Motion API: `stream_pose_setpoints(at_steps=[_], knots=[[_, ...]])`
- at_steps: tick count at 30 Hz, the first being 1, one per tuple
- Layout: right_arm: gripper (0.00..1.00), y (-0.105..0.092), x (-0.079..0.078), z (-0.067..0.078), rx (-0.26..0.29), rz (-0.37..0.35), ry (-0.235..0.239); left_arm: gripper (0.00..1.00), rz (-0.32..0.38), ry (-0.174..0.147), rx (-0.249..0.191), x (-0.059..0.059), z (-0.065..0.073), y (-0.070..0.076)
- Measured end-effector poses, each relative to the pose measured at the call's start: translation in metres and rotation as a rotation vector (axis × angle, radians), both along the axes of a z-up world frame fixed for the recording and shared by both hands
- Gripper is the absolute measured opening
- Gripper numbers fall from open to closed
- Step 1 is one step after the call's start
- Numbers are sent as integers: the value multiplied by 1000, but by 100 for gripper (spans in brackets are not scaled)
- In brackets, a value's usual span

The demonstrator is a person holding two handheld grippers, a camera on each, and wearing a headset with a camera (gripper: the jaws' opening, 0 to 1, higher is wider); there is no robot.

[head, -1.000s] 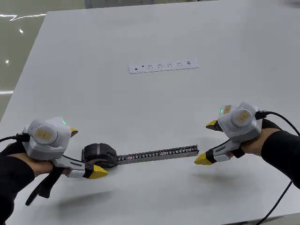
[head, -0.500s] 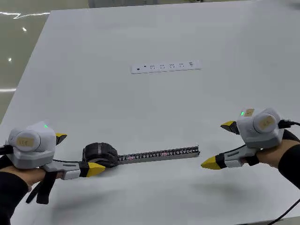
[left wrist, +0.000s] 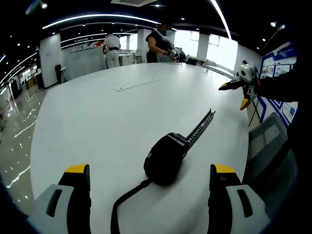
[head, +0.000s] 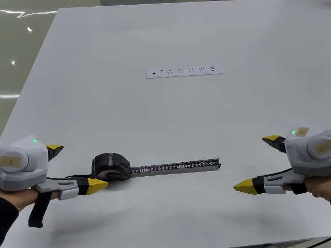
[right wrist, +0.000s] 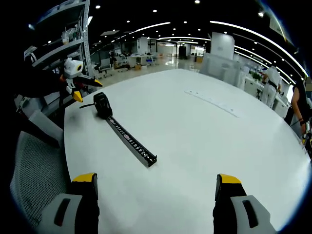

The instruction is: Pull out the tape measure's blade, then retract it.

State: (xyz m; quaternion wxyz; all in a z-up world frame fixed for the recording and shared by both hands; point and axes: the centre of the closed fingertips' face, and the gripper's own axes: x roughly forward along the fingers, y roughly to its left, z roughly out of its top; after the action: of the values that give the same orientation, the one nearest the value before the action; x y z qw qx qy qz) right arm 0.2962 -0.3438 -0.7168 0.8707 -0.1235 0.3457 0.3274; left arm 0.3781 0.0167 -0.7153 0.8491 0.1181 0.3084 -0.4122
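A black tape measure [head: 110, 166] lies on the white table [head: 170, 113], its blade [head: 176, 167] pulled out to the right and resting flat. My left gripper [head: 75, 168] is open just left of the case, not touching it; in the left gripper view the tape measure [left wrist: 166, 157] sits ahead between the jaws with its blade [left wrist: 201, 126] running away. My right gripper [head: 261, 163] is open, off to the right of the blade's tip [head: 218, 163]. In the right gripper view the blade [right wrist: 131, 141] ends ahead of the jaws, with the case [right wrist: 102, 104] beyond.
A white power strip [head: 184, 71] lies flat further back on the table. A black wrist strap [left wrist: 127, 200] trails from the tape's case. The table's front edge runs close below both grippers. People stand at benches in the background.
Both grippers have drawn outward, away from the tape measure: the left one leftward off the case, the right one rightward from the blade's tip. The tape and blade lie unchanged.
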Motion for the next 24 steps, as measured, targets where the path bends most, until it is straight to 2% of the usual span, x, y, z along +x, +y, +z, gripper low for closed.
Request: stream_pose_setpoints(at_steps=[3,4,5,6,7,9,10,12,15,19,21,22,24], knots=[[99,-3,-3,3,7,-7,-21,99,2,17,-11,-7,-1,2],[99,-4,-5,5,3,-6,-39,99,1,16,-3,-9,-4,3],[99,-5,-5,7,12,-3,-62,99,4,-5,20,-9,-5,7],[99,-6,-6,8,22,-12,-69,99,8,-5,24,-11,-6,9],[99,-8,-9,8,26,-20,-69,99,15,1,12,-13,-7,10],[99,-12,-12,8,28,-23,-69,99,23,-12,-1,-15,-5,12],[99,-14,-16,9,32,-27,-71,99,-11,-23,-17,-21,-3,9],[99,-15,-21,12,50,-31,-76,99,-20,-53,-5,-26,-2,12],[99,-21,-28,15,22,-35,-95,99,-6,-49,-24,-30,-1,15],[99,-25,-37,14,18,-56,-107,99,6,-51,-8,-37,-6,23],[99,-27,-43,11,3,-61,-99,99,12,-52,-11,-39,-6,25],[99,-29,-46,9,5,-64,-95,99,15,-41,-16,-42,-7,26],[99,-32,-52,5,3,-68,-89,99,24,-52,-7,-42,-9,31]])
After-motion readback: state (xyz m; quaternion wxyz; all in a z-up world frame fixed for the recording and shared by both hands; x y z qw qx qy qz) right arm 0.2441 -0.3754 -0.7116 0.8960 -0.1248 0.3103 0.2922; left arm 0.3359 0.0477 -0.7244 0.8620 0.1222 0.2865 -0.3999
